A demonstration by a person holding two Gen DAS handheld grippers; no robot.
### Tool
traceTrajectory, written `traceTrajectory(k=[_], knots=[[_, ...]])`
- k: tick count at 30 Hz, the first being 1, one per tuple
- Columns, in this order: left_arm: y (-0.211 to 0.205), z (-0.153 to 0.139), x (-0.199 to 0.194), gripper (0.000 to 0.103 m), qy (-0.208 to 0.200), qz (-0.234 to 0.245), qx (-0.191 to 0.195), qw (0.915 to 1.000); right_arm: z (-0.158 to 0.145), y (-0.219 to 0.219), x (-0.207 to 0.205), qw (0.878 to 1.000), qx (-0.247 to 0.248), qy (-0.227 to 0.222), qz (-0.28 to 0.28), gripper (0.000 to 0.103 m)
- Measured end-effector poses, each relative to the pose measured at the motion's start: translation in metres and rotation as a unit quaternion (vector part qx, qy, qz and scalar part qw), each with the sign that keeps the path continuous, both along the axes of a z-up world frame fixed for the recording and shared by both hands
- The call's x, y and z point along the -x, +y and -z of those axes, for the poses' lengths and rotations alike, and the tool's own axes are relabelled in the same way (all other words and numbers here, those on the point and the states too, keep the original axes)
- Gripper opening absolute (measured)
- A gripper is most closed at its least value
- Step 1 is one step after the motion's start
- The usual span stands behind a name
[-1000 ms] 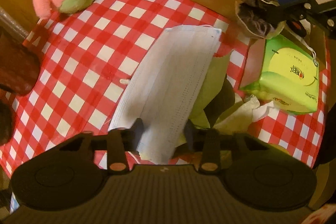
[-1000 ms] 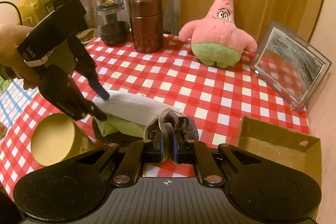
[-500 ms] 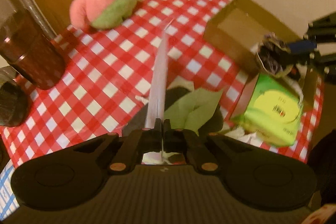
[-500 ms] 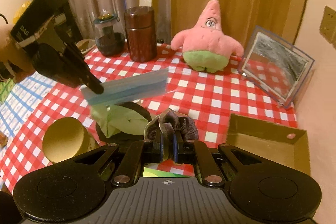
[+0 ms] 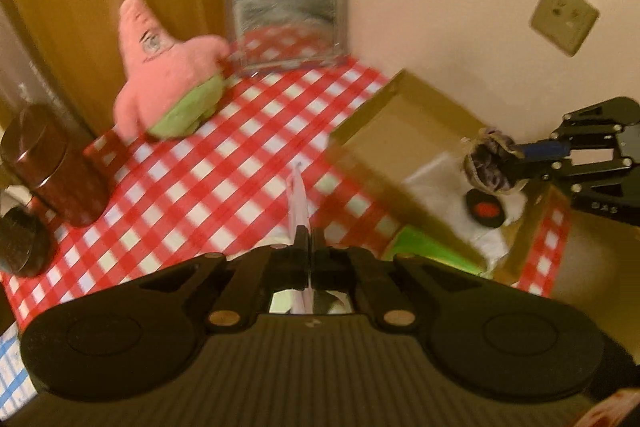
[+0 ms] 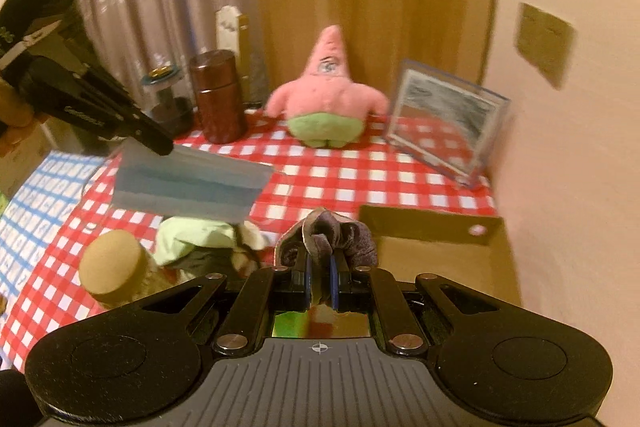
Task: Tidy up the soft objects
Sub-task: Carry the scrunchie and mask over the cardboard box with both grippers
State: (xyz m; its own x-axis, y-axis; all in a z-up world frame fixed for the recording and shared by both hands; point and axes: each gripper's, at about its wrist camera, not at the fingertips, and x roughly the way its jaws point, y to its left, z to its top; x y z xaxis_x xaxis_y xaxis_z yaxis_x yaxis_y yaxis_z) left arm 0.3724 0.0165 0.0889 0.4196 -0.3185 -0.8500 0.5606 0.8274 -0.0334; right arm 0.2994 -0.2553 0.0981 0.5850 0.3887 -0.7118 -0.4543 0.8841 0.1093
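both views are lit dimly by warm, yellowish indoor light, and everything is given an orange cast. motion blur is seen in both views, strongest on the cardboard box and checked tablecloth in the left wrist view. straight lines are bent by fisheye distortion, and the corners are darkened.

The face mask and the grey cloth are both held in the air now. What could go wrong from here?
1. The left gripper pinches the face mask only at one corner, so it may slip out and fall back onto the green cloth pile.
2. The right gripper holds the grey cloth near the cardboard box; released early, it may land on the rim or the checkered tablecloth instead.
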Motion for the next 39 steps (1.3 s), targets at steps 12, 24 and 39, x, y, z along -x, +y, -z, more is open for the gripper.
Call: traceTrajectory(k=[12,24,39], knots=[[-0.132,-0.018,0.015,0.0,0.003,0.031,0.069,0.9971,0.013,-0.092,0.014,0.996,-0.003,0.016,0.085,0.009],[-0.213,0.066,0.027,0.0,0.012,-0.033,0.108,0.9935,0.055,-0.135,0.023,0.991,-0.005,0.053,0.122,0.009],[-0.227,0.132,0.033,0.027,0.069,-0.026,0.112,0.991,0.099,-0.137,0.018,0.988,-0.02,0.093,0.125,0.009]])
